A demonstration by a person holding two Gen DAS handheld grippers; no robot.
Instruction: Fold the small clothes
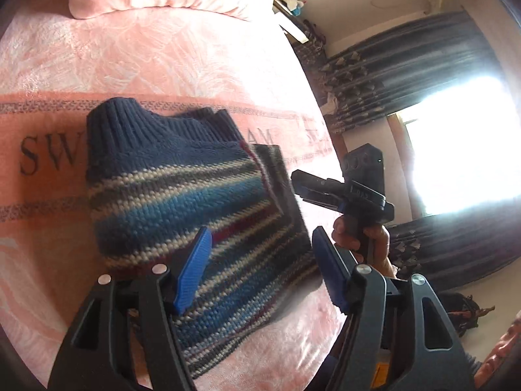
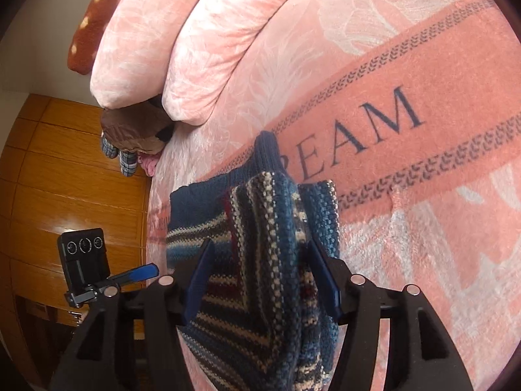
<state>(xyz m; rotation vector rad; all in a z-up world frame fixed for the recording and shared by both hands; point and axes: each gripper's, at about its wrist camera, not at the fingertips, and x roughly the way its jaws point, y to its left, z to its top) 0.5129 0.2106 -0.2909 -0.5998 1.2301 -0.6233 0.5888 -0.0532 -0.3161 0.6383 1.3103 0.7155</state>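
1. Left wrist view: left gripper [image 1: 260,254], black frame with blue finger pads, jaws spread wide and holding nothing, hovering above the near edge of the garment.
2. Striped knitted sweater [image 1: 182,195], small, navy ribbed collar, bands of blue, cream and maroon; lies partly folded on the pink plush blanket [image 1: 162,55] printed with dark lettering.
3. Right gripper [image 1: 309,185], seen side-on just beside the sweater's right edge, held by a hand [image 1: 364,238]; its jaws look nearly together here.
4. Right wrist view: right gripper [image 2: 260,273], jaws apart with a raised fold of the sweater [image 2: 260,228] between them; pad contact cannot be told.
5. Pink pillows [image 2: 195,32] at the bed's head; wooden floor [image 2: 65,179] beside.
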